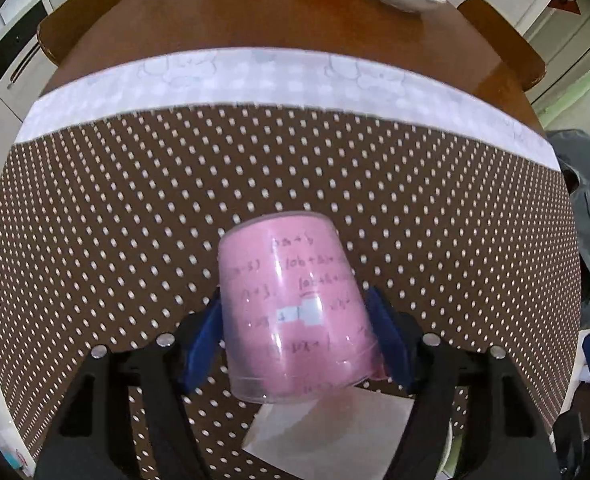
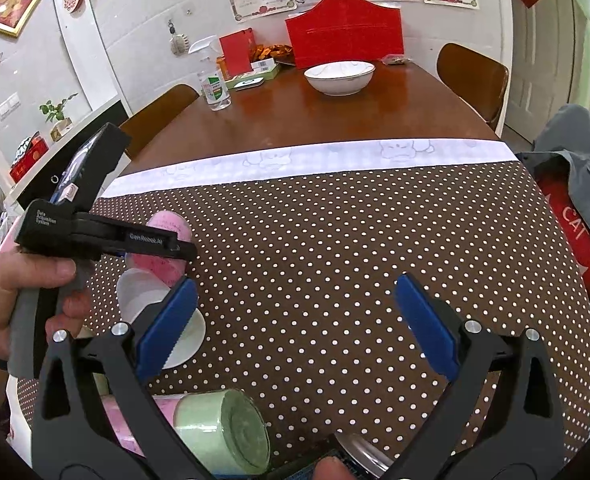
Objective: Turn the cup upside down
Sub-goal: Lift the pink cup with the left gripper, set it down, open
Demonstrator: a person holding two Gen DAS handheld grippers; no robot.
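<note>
Two blue pads point(image 1: 205, 340) of the left gripper point(image 1: 295, 336) press against opposite sides of the pink cup point(image 1: 291, 312), clamping it between them; the cup is a clear plastic tumbler lined with pink paper bearing handwritten sums, and it tilts with its wider rim toward the camera and its narrower base pointing away over the table. Beneath it, close to the camera, lies a white square coaster point(image 1: 327, 428) on the brown polka-dot tablecloth point(image 1: 135, 208). From the right wrist view, the same cup point(image 2: 167, 256) shows held off the cloth in the left gripper point(image 2: 151, 248), above a round white coaster point(image 2: 191, 332). The right gripper point(image 2: 295, 320) hangs with its jaws wide apart, holding and touching nothing, well to the right of the cup. Nearest its camera lies a green cup point(image 2: 223, 436) on its side. Beyond the cloth's pale checked border point(image 2: 315, 156), the bare wooden table point(image 2: 335, 116) carries a white bowl point(image 2: 339, 76), a spray bottle point(image 2: 213, 80) and a red gift bag point(image 2: 343, 36).
</note>
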